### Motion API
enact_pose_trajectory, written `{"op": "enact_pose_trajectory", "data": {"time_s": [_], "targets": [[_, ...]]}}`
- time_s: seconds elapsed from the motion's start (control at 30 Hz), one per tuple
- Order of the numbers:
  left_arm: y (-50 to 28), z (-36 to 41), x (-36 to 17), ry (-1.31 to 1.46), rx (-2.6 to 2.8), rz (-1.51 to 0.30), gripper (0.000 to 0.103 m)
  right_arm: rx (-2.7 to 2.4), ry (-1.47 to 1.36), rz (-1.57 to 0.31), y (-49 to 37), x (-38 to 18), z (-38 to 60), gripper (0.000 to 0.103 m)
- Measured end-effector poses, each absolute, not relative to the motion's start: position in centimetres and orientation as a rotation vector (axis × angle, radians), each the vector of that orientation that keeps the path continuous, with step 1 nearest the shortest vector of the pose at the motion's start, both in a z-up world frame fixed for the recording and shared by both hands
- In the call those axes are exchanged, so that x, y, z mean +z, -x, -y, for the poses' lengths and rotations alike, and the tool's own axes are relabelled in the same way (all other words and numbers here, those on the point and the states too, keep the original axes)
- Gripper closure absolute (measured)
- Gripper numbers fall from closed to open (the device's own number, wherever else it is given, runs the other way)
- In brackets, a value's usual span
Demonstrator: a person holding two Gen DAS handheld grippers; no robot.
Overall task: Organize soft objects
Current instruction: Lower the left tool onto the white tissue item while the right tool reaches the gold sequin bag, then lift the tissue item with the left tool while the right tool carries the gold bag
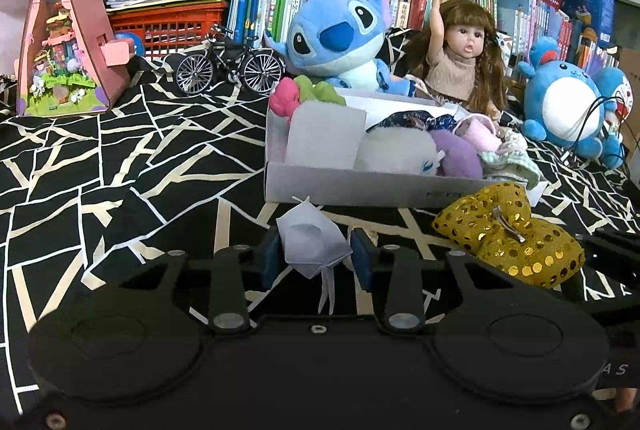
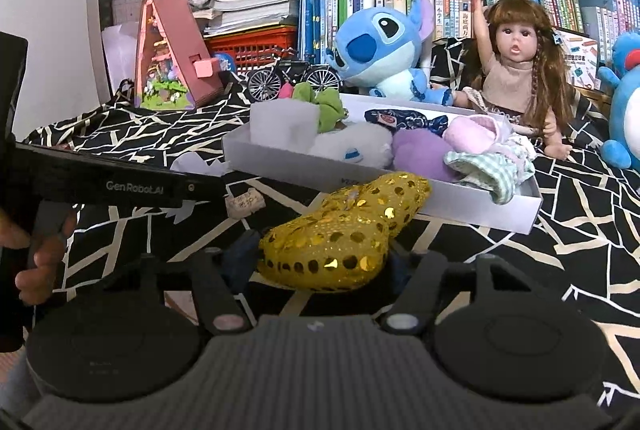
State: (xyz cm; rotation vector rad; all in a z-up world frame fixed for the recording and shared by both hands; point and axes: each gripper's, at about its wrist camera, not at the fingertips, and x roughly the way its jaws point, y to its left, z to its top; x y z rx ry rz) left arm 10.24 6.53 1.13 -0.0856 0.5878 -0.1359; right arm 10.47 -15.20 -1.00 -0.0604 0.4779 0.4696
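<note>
A small white sachet with a trailing ribbon sits between the blue pads of my left gripper, which is shut on it just above the black-and-white cloth. To its right lies a gold sequin bow. In the right wrist view the near lobe of the bow fills the gap of my right gripper, whose pads press on its sides. Behind both stands a shallow white box holding a white plush, a purple plush, small clothes and scrunchies. Its front wall touches the bow's far lobe.
A blue Stitch plush, a doll and a round blue plush sit behind the box. A model bicycle and a pink toy house stand at the back left, with bookshelves behind. A hand holds the left gripper's handle.
</note>
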Motion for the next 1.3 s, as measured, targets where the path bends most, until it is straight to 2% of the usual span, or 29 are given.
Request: {"op": "enact_pose_trajectory", "data": {"time_s": [1.3], "targets": [[-11.4,-4.4,6.4,0.078,-0.207,-0.471,0.068,0.435,0.015,-0.332,-11.0,3.3,17.6,0.039]]}}
